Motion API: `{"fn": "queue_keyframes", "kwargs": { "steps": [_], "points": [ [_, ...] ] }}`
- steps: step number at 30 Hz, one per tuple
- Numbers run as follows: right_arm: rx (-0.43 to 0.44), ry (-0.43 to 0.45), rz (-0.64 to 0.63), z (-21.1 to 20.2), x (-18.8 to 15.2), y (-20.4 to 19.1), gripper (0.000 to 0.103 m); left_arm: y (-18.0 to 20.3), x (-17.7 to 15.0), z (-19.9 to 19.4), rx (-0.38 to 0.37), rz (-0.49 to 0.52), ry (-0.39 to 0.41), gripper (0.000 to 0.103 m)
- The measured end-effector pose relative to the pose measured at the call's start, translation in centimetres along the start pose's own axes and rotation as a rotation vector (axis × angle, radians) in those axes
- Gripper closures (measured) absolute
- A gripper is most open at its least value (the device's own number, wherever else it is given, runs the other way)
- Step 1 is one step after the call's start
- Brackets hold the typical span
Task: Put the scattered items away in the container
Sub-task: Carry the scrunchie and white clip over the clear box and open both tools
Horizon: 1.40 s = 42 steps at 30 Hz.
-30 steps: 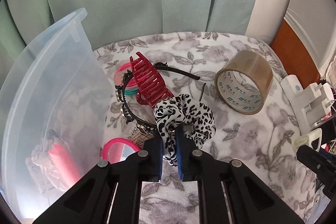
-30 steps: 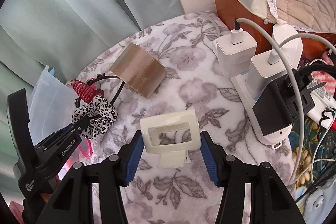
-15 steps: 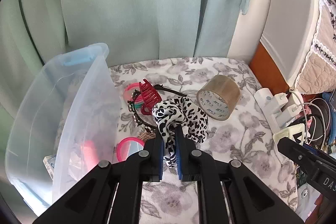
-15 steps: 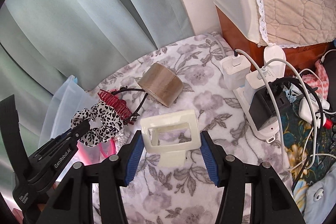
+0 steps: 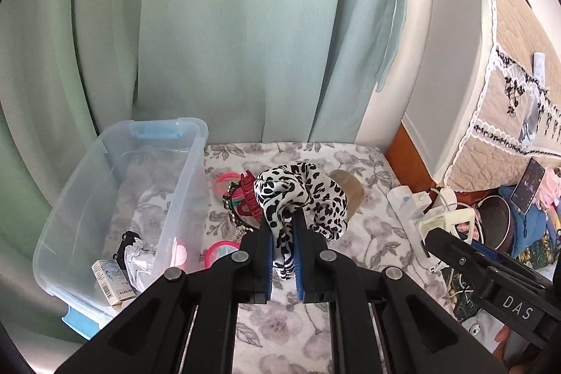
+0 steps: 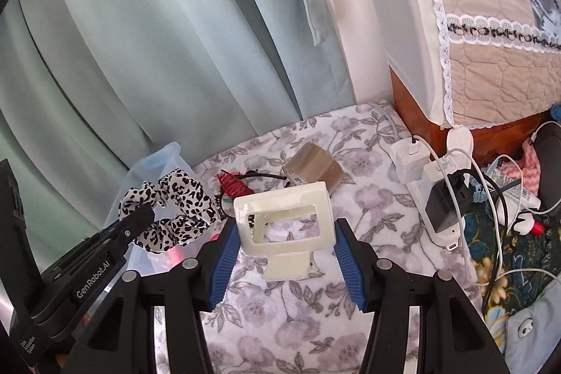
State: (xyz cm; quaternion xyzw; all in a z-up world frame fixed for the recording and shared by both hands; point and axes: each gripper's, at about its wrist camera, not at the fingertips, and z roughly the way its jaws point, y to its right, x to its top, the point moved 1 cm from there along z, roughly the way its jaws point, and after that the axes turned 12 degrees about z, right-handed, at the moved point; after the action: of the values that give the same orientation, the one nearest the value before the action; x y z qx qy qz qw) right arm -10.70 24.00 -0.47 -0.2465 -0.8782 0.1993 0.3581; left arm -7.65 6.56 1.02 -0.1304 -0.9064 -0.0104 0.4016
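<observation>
My left gripper (image 5: 283, 230) is shut on a black-and-white spotted scrunchie (image 5: 301, 195), held in the air above the floral cloth; the scrunchie (image 6: 168, 209) also shows in the right wrist view. The clear plastic container (image 5: 115, 209) stands at the left with a small box, white wrapping and a pink item inside. My right gripper (image 6: 285, 233) is shut on a cream plastic frame-shaped holder (image 6: 284, 216), lifted off the cloth. On the cloth lie a red claw clip (image 5: 247, 190), pink hair rings (image 5: 224, 179), a dark headband (image 6: 263, 176) and a brown tape roll (image 6: 312, 163).
A floral blanket (image 5: 368, 233) covers the surface. White chargers and a power strip with cables (image 6: 441, 184) crowd the right side. Green curtains (image 5: 210, 23) hang behind. A quilted cover over a wooden piece (image 6: 491, 41) stands at the back right.
Both grippers have risen well above the cloth, carrying the scrunchie and the cream holder. More of the container, the curtains and the room now shows.
</observation>
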Motion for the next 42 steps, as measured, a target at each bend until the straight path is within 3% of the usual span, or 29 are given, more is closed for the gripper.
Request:
{"fn": "queue_keyframes", "kwargs": {
  "steps": [8, 24, 42],
  "points": [
    [0.049, 0.047, -0.040, -1.9, -0.1, -3.6, 0.046, -2.7, 0.5, -3.2, -0.005, -0.054, 0.062, 0.093],
    [0.147, 0.107, -0.128, -4.2, -0.4, -11.0, 0.046, -10.3, 0.4, -8.0, 0.063, -0.175, 0.167, 0.093],
    [0.183, 0.084, -0.211, -2.9, -2.2, -16.5, 0.046, -16.0, -1.6, -9.3, 0.100, -0.266, 0.180, 0.093]
  ]
}}
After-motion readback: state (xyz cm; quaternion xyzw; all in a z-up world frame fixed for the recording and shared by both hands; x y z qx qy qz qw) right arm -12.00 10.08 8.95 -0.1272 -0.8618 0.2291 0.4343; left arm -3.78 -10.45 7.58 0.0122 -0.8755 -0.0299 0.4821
